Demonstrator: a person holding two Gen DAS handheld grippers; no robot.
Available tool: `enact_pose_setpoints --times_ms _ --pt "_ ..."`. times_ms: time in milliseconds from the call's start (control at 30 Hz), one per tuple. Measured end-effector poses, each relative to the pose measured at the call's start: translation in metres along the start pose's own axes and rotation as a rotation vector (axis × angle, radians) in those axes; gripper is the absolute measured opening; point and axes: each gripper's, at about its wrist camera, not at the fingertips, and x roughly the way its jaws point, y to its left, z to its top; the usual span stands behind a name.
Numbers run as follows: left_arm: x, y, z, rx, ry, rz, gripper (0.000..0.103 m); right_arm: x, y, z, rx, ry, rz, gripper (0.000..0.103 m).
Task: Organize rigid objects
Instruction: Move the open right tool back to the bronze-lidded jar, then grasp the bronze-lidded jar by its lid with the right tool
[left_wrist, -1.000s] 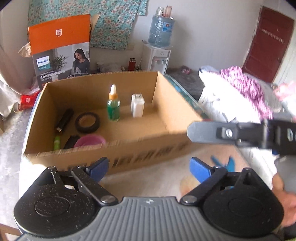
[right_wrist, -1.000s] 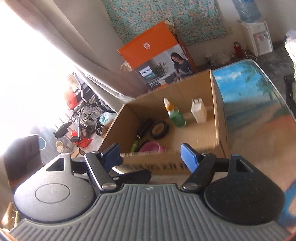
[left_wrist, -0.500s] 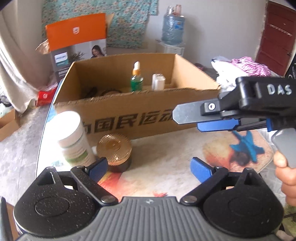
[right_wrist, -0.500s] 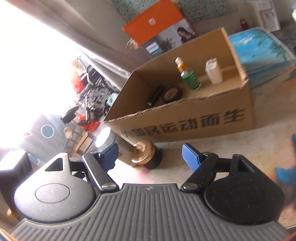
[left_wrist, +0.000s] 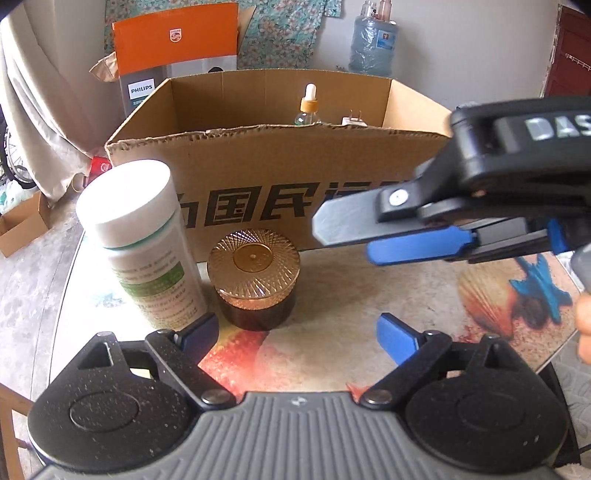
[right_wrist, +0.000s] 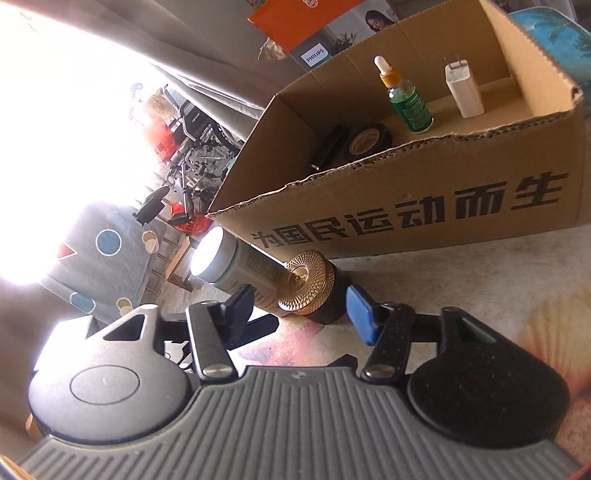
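A white-capped bottle (left_wrist: 140, 240) and a dark jar with a gold lid (left_wrist: 255, 277) stand side by side on the table, in front of the cardboard box (left_wrist: 277, 173). My left gripper (left_wrist: 297, 332) hangs wide open just short of them, its jaws closing slightly with nothing between them. My right gripper (left_wrist: 343, 240) comes in from the right, its tips close beside the jar. In the right wrist view the jar (right_wrist: 306, 284) sits just ahead of the right gripper (right_wrist: 301, 306), whose jaws are closing; the pads do not touch it. The bottle (right_wrist: 236, 266) stands behind the jar.
Inside the box (right_wrist: 406, 206) are a green dropper bottle (right_wrist: 406, 99), a white charger (right_wrist: 463, 92) and a tape roll (right_wrist: 369, 142). An orange Philips carton (left_wrist: 173, 40) and a water bottle (left_wrist: 373, 44) stand behind. The table's edge runs close on the left.
Both grippers dropped from above the box to table level in front of it, bringing the bottle and jar into view. The right gripper's jaws have narrowed.
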Motion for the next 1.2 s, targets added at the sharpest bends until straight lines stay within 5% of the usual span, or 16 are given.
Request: enact_pose_setpoints --times_ms 533,1200 --pt "0.015 0.010 0.002 -0.015 0.026 -0.028 0.084 0.065 -0.001 0.024 -0.067 0.114 -0.027 0.037" --pt "0.014 -0.015 0.006 0.050 0.038 -0.095 0.084 0.035 -0.015 0.017 -0.059 0.115 -0.075 0.039"
